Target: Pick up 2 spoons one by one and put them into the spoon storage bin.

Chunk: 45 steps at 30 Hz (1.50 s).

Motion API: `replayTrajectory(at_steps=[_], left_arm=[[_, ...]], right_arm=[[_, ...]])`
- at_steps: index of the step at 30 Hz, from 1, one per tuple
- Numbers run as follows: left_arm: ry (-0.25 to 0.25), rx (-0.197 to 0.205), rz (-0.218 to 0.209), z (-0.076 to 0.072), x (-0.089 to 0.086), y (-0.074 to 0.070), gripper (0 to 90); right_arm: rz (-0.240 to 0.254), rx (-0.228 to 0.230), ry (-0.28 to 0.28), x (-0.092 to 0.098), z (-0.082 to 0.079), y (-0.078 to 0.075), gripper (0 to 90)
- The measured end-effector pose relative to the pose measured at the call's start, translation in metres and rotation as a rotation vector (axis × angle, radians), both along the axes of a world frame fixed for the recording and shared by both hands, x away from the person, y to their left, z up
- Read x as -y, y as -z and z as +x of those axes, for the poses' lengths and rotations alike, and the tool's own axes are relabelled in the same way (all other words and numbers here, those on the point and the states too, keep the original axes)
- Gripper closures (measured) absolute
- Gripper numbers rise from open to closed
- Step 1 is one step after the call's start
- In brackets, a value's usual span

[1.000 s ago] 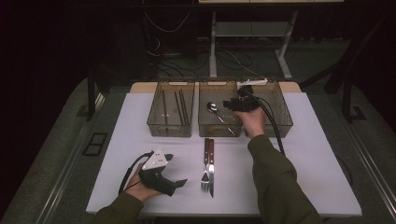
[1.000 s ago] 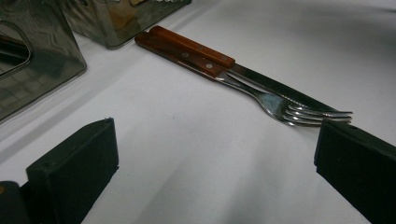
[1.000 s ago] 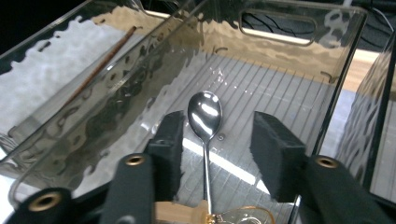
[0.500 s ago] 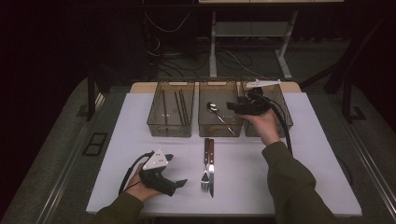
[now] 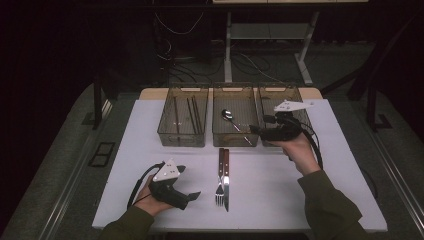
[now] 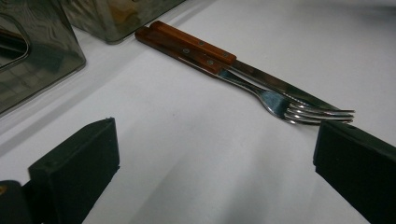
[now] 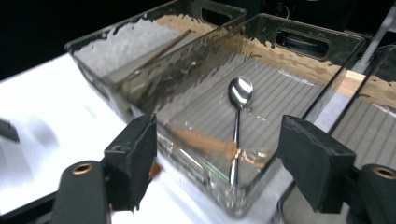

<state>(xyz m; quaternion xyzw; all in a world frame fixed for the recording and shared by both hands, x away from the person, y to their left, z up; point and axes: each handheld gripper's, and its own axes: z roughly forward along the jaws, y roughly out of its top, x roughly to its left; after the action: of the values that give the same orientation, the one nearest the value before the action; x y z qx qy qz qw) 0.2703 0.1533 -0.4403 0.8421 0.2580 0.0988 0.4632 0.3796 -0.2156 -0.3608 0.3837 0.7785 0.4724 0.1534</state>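
A fork [image 5: 219, 176] and a knife [image 5: 226, 178], both with wooden handles, lie side by side at the table's front middle. My left gripper [image 5: 189, 182] rests low on the table to their left, open and holding nothing. In the left gripper view the fork [image 6: 285, 105] and the knife [image 6: 261, 79] lie ahead between the wide jaws. My right gripper [image 5: 254, 131] hovers open at the front of the right bin [image 5: 292, 97] and points left. A spoon [image 7: 238, 105] lies in the middle bin [image 7: 261, 60] ahead of its jaws; it is also seen from above [image 5: 229, 116].
Three clear bins stand in a row at the back of the white table [image 5: 320, 200]. The left bin [image 5: 165, 130] holds thin dark chopsticks [image 5: 192, 112]. A dark floor with cables and a stand lies beyond the table.
My right gripper has drawn back from over the middle bin toward the right and nearer side. The left gripper, fork and knife have not moved.
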Motion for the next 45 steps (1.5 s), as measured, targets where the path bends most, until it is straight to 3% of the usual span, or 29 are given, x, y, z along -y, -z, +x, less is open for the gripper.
replayTrajectory(at_steps=[7, 18, 25, 32, 36, 45], left_arm=[[-0.006, 0.007, 0.005, 0.000, -0.004, -0.004, 11.1], [-0.024, -0.008, 0.016, 0.004, -0.004, -0.006, 27.8], [-0.001, -0.040, 0.019, 0.011, 0.001, -0.005, 52.0], [0.021, -0.016, 0.050, 0.020, 0.013, -0.005, 77.4], [0.039, -0.030, 0.077, 0.024, 0.020, -0.004, 88.8], [0.098, -0.044, 0.128, 0.036, 0.045, 0.004, 89.1]], right_arm=[[-0.021, 0.013, -0.010, 0.009, -0.030, 0.014, 20.4], [-0.031, 0.012, -0.010, 0.033, -0.065, 0.040, 17.9], [-0.064, -0.011, -0.032, 0.042, -0.088, 0.061, 17.6], [-0.067, -0.031, -0.042, 0.051, -0.104, 0.074, 14.7], [-0.075, -0.045, -0.040, 0.055, -0.109, 0.079, 14.7], [-0.084, -0.048, -0.041, 0.056, -0.112, 0.081, 14.8]])
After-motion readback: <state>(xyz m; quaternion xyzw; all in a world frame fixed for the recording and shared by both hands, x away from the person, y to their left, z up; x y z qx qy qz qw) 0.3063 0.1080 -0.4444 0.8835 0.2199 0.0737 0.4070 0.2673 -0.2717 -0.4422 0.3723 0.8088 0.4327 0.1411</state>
